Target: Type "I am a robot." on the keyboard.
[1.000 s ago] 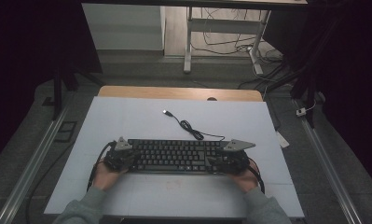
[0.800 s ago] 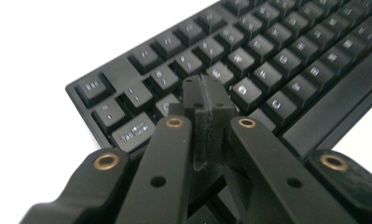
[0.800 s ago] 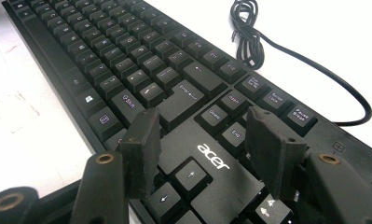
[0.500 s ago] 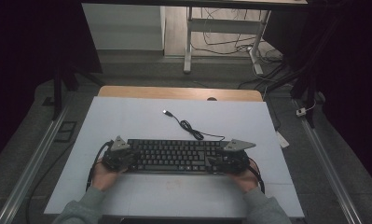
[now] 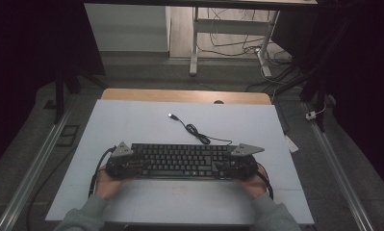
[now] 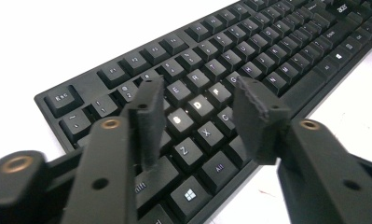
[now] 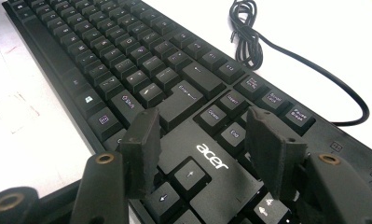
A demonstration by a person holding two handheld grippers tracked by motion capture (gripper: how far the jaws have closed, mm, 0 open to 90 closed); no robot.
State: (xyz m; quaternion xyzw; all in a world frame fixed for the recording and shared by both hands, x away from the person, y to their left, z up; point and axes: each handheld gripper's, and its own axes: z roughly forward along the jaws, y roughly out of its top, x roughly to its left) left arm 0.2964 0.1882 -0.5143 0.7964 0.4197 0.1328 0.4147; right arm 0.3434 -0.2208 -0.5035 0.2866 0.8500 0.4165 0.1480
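A black keyboard (image 5: 180,161) lies across the near half of the white table mat (image 5: 132,120); its cable (image 5: 195,130) curls off to a USB plug (image 5: 171,116). My left gripper (image 5: 127,166) hovers over the keyboard's left end. In the left gripper view its jaws (image 6: 197,112) have just been opening and stand apart above the letter keys (image 6: 197,105), nothing between them. My right gripper (image 5: 230,168) is over the right end. In the right gripper view it stands open (image 7: 204,140) above the arrow keys and the logo panel (image 7: 211,156), with the cable (image 7: 314,70) beyond.
A wooden strip (image 5: 185,95) edges the table's far side. Metal rails (image 5: 35,163) run along the floor on both sides. A desk frame (image 5: 194,43) and loose cables stand on the floor behind. The mat is bare around the keyboard.
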